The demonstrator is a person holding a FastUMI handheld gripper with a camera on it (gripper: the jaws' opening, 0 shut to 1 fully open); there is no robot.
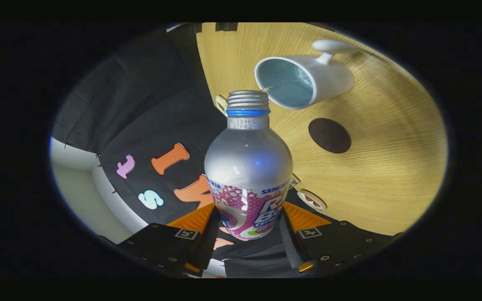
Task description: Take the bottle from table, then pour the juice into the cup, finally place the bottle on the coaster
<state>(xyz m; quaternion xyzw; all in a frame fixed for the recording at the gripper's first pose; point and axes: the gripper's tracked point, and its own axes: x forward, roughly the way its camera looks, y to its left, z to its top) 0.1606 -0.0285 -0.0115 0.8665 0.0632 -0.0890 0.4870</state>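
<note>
Bottle (pixel 248 167), a silver one with a pink and white label and an uncapped threaded neck, is sitting squarely between the two fingers of the gripper (pixel 249 234), its lower body pinched from both sides so that the fingers are clamping on it at about the label's height. The whole view is tilting, with the bottle's mouth pointing toward twelve o'clock from the fingers and reaching up beside the rim of the cup (pixel 303 81), a white mug with a handle and a pale blue inside. That cup is standing at about one o'clock from the bottle's neck, its opening almost touching the bottle's mouth. Whether any juice is running out cannot be told. A dark round coaster (pixel 329 135) is lying on the wooden table (pixel 391 167) just below the cup, at roughly two o'clock from the bottle's shoulder and apart from both bottle and cup.
</note>
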